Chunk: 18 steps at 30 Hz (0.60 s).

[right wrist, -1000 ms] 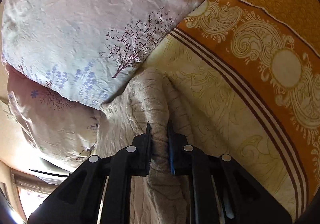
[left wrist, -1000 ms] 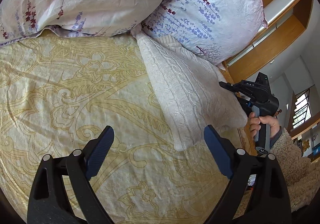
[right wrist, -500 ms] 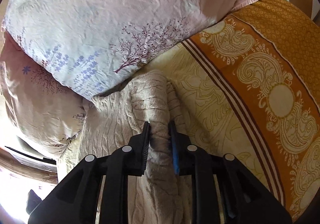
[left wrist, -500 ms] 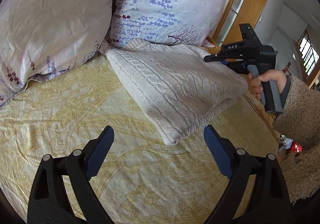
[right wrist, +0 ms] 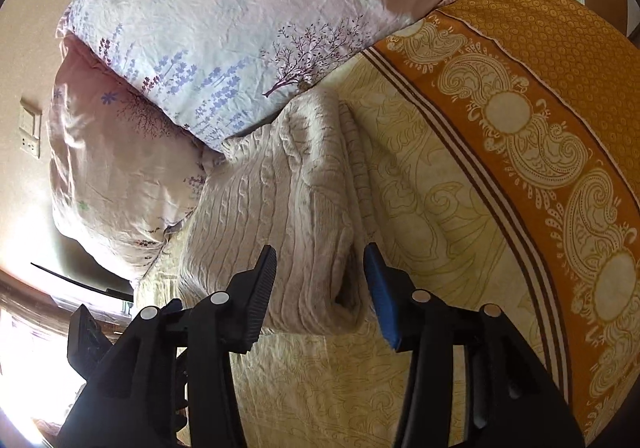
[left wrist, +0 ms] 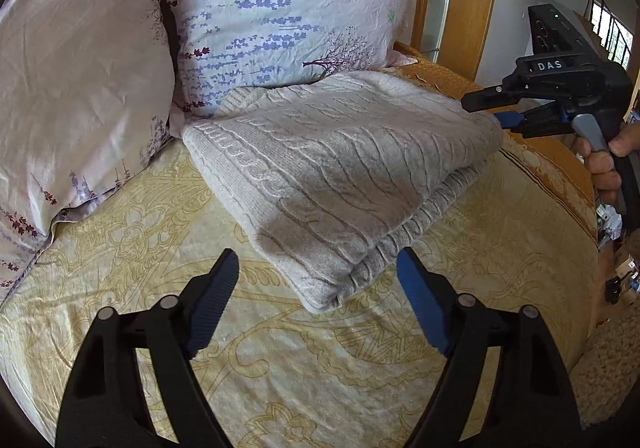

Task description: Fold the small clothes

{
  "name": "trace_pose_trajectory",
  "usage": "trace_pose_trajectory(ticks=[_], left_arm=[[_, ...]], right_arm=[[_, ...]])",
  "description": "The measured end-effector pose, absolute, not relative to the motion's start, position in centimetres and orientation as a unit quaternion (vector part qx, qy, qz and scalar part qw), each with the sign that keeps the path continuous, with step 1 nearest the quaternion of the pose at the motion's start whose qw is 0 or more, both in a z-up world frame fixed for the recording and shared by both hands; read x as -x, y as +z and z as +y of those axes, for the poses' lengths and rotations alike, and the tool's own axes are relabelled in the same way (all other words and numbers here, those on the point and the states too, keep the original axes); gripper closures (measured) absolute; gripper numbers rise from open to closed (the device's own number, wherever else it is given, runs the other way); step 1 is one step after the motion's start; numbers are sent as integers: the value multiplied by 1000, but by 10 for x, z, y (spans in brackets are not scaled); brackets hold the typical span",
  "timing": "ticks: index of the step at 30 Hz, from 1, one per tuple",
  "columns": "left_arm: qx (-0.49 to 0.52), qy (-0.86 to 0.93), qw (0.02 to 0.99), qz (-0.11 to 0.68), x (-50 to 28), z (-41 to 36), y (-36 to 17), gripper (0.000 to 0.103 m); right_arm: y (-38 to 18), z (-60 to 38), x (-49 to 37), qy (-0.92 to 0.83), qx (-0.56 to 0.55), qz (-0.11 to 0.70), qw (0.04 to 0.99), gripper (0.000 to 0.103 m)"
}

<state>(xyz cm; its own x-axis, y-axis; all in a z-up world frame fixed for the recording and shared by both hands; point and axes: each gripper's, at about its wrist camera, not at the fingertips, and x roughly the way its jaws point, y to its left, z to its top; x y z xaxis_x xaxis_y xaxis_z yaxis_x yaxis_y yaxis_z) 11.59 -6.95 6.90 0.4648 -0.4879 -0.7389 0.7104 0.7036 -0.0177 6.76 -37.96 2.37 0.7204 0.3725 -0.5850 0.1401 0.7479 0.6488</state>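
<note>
A folded cream cable-knit sweater [left wrist: 336, 176] lies on the yellow patterned bedspread [left wrist: 280, 368], its far edge against the floral pillows. My left gripper [left wrist: 318, 304] is open and empty, just short of the sweater's near corner. My right gripper [right wrist: 320, 284] is open, its jaws either side of the sweater's [right wrist: 296, 224] folded edge without gripping it. In the left wrist view the right gripper [left wrist: 490, 110] sits at the sweater's right end, held by a hand.
Two floral pillows [left wrist: 280, 8] stand behind the sweater. An orange patterned border [right wrist: 540, 108] runs along the bed's edge. A wooden frame [left wrist: 476, 0] rises behind the bed. A shaggy beige rug [left wrist: 612, 368] lies beside it.
My right gripper has opened and let go of the sweater's folded edge. My left gripper has swung to face the sweater and pillows more squarely, staying open.
</note>
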Motion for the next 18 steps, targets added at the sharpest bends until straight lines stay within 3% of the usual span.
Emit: trace_pose_trajectory(ticks=[2, 9, 10, 11, 18], left_arm=[[-147, -354, 841, 382, -119, -72, 66, 34], [-163, -338, 848, 374, -121, -80, 67, 39], [-164, -335, 849, 374, -122, -80, 67, 42], [-164, -331, 851, 374, -123, -80, 68, 46], [-147, -322, 863, 361, -134, -73, 87, 74]], right_arm=[[22, -379, -67, 70, -355, 367, 857, 60], [20, -375, -75, 63, -340, 374, 860, 64], [19, -373, -77, 65, -338, 377, 860, 75], [18, -371, -79, 66, -331, 381, 861, 90], [57, -373, -77, 59, -312, 309, 897, 93]])
